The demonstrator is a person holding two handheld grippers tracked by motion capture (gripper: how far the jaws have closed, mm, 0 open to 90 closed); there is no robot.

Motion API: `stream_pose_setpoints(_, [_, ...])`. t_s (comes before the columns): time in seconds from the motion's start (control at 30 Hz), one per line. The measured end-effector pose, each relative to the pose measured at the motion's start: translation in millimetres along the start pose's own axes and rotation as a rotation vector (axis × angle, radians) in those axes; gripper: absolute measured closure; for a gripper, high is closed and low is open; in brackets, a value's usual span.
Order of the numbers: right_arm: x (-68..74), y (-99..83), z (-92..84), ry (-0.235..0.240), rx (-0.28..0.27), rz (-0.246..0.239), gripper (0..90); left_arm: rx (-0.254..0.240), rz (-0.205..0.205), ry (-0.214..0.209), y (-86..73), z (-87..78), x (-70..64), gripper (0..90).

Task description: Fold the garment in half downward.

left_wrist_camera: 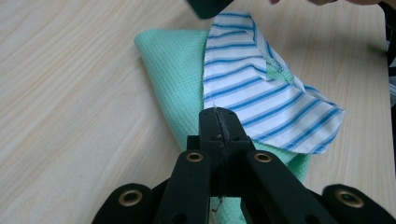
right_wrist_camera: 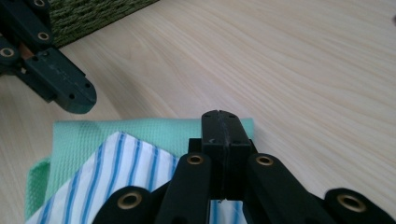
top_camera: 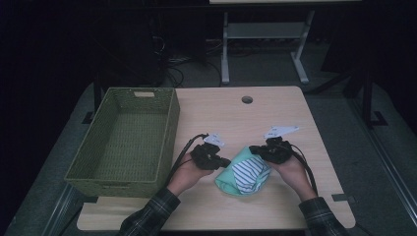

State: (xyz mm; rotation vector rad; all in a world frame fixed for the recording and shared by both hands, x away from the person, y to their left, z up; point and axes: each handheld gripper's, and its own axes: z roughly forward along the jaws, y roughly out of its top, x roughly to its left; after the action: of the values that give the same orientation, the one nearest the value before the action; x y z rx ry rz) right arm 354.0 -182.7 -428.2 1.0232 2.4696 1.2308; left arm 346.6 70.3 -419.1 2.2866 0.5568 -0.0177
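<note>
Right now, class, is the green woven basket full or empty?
Empty. The high view shows the basket with its bare woven floor; the cloths lie outside on the table.

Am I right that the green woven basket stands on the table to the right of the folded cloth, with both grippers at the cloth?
Not quite: in the high view the green woven basket stands left of the folded cloth, not right. Both the left gripper and right gripper are indeed at the cloth.

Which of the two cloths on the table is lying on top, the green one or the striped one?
The blue-and-white striped cloth lies on top. The plain mint-green waffle cloth sits beneath it, its edges showing around the striped one.
</note>
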Motion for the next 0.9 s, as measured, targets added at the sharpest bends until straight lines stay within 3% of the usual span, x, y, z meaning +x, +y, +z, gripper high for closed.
stream_pose_setpoints(0.2, [7.1, 6.4, 19.0, 0.019, 0.011, -0.016, 89.8, 0.021, -0.009, -0.001, -1.7, 9.4, -2.5, 89.4])
stream_pose_setpoints(0.6, [4.3, -6.0, 44.6, 0.009, 0.108, -0.014, 90.0, 0.147, 0.016, 0.045, -11.3, 27.7, 0.6, 89.4])
stream_pose_setpoints(0.9, [4.1, -9.9, 48.5, 0.011, 0.117, -0.004, 90.0, 0.15, 0.016, 0.055, -13.2, 30.6, 0.9, 89.5])
